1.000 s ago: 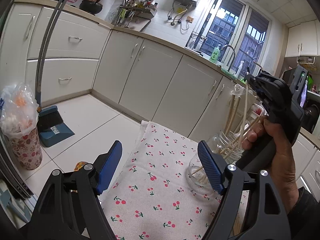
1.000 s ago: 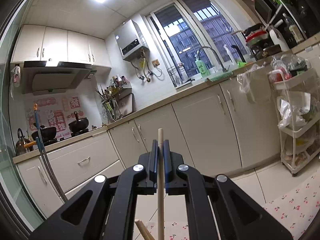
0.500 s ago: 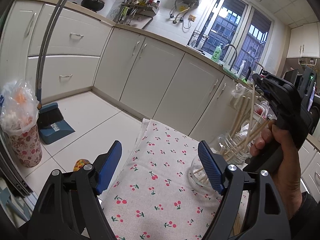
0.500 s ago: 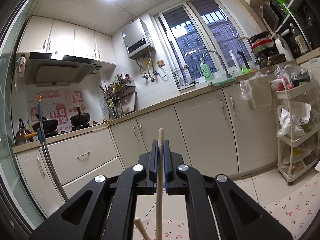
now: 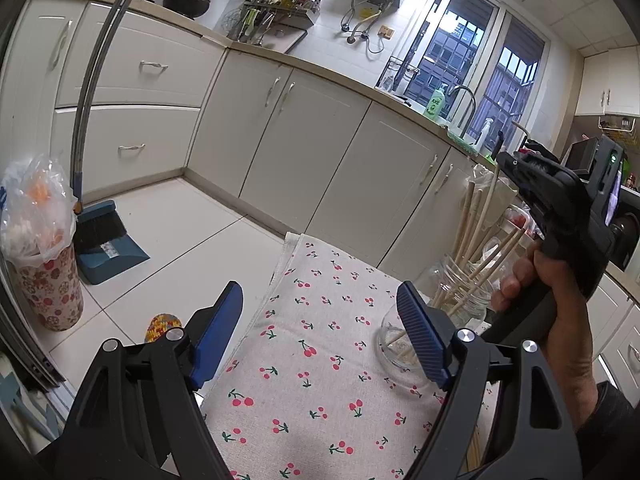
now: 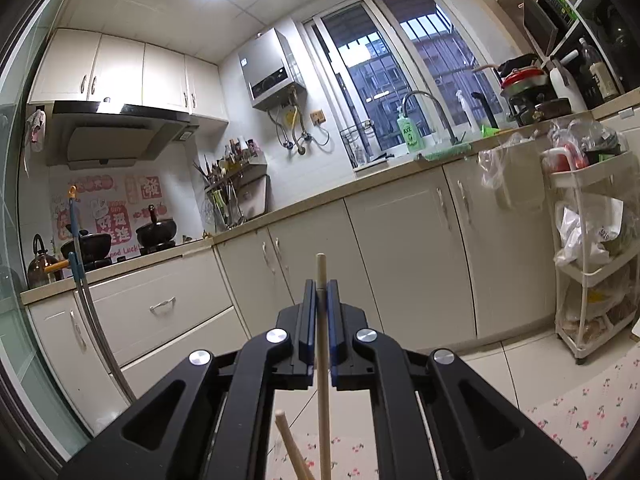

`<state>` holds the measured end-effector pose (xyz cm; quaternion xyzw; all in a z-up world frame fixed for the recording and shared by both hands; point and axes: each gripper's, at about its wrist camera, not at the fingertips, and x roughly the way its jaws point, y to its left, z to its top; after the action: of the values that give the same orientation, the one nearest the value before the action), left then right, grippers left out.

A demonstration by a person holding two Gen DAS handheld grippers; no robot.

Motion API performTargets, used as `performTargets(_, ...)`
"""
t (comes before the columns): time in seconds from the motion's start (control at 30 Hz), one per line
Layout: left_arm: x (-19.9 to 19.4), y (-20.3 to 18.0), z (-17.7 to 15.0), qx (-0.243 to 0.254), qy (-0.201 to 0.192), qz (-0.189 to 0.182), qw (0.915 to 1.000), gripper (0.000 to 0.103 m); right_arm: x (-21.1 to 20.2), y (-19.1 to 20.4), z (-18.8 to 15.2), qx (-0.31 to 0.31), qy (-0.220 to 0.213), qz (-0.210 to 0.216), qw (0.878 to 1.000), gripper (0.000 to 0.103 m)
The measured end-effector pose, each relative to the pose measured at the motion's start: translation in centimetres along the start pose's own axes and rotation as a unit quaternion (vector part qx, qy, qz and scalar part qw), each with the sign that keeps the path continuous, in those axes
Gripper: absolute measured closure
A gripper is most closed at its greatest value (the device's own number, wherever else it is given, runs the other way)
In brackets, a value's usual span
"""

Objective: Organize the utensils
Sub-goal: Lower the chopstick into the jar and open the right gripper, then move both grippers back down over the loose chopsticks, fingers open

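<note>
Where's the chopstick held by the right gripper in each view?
Left wrist view: right side, the chopstick hangs from the right gripper toward the glass jar of chopsticks.
Right wrist view: centre bottom, the same chopstick stands upright, clamped in the shut right gripper.
Shared landmark: the green soap bottle by the faucet at the window.
</note>
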<state>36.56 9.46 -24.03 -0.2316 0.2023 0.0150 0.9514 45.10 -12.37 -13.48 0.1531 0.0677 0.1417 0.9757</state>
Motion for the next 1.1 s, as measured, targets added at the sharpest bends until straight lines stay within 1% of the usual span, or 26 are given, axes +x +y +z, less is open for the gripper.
performTargets(0.17,0.0,0.0,0.0,0.001,0.000,0.002,1.0000,0.027,-1.2,0.4,-1.1,-0.017,0.030,0.010,0.999,0.097)
performTargets(0.2,0.1,-0.1,0.0,0.003,-0.001,0.003,1.0000,0.027,-1.4,0.5,-1.3,-0.022,0.036,0.012,0.999,0.095)
performTargets(0.23,0.1,-0.2,0.0,0.005,-0.001,0.005,1.0000,0.027,-1.7,0.6,-1.5,-0.028,0.041,0.013,0.999,0.092)
performTargets(0.3,0.1,-0.4,-0.1,0.012,-0.002,0.007,0.9999,0.027,-2.5,0.8,-1.9,-0.042,0.051,0.013,0.998,0.073)
performTargets(0.43,0.1,-1.0,-0.3,0.027,-0.004,0.010,0.9996,0.027,-4.8,0.7,-1.5,-0.055,0.062,0.016,0.996,0.072)
performTargets(0.47,0.1,-1.1,-0.3,0.030,-0.003,0.011,0.9995,0.027,-5.8,0.5,-1.1,-0.056,0.060,0.014,0.997,0.069)
performTargets(0.53,0.2,-1.3,-0.2,0.032,0.002,0.014,0.9994,0.027,-8.8,-0.4,-0.4,-0.054,0.064,-0.004,0.996,0.059)
performTargets(0.57,0.2,-1.5,-0.2,0.035,0.008,0.012,0.9993,0.027,-9.9,-1.0,-0.5,-0.052,0.075,-0.015,0.996,0.054)
performTargets(0.63,0.2,-2.6,-0.2,0.045,0.036,-0.003,0.9984,0.027,-12.0,-2.3,-1.2,-0.052,0.114,-0.042,0.991,0.054)
performTargets(0.7,0.1,-4.3,-0.4,0.069,0.058,-0.011,0.9958,0.027,-13.8,-4.5,-3.3,-0.048,0.178,-0.073,0.980,0.054)
performTargets(0.73,0.2,-5.6,-0.7,0.087,0.076,-0.021,0.9931,0.027,-14.6,-6.1,-5.0,-0.039,0.220,-0.091,0.970,0.054)
performTargets(0.77,0.3,-6.3,-0.9,0.096,0.088,-0.025,0.9912,0.027,-14.9,-7.1,-6.0,-0.028,0.245,-0.100,0.964,0.055)
performTargets(0.8,0.7,-7.6,-1.4,0.111,0.110,-0.033,0.9872,0.027,-15.4,-8.5,-7.3,-0.011,0.276,-0.113,0.954,0.060)
performTargets(0.83,1.3,-8.8,-2.0,0.124,0.134,-0.041,0.9823,0.027,-15.8,-9.4,-8.1,0.000,0.293,-0.121,0.948,0.062)
performTargets(0.87,1.7,-9.7,-2.4,0.132,0.149,-0.043,0.9791,0.027,-16.3,-10.4,-8.8,0.012,0.308,-0.127,0.943,0.064)
performTargets(0.93,2.8,-11.7,-3.7,0.155,0.184,-0.045,0.9697,0.027,-17.3,-11.7,-9.4,0.024,0.318,-0.139,0.937,0.064)
performTargets(1.0,3.9,-13.0,-5.0,0.174,0.205,-0.037,0.9624,0.027,-18.0,-12.3,-9.1,0.034,0.311,-0.142,0.939,0.063)
performTargets(1.03,4.7,-13.7,-5.8,0.182,0.226,-0.036,0.9563,0.030,-18.2,-12.5,-8.9,0.033,0.307,-0.143,0.940,0.063)
performTargets(1.1,5.6,-14.2,-7.1,0.188,0.251,-0.032,0.9491,0.034,-18.6,-13.0,-8.7,0.035,0.301,-0.143,0.942,0.060)
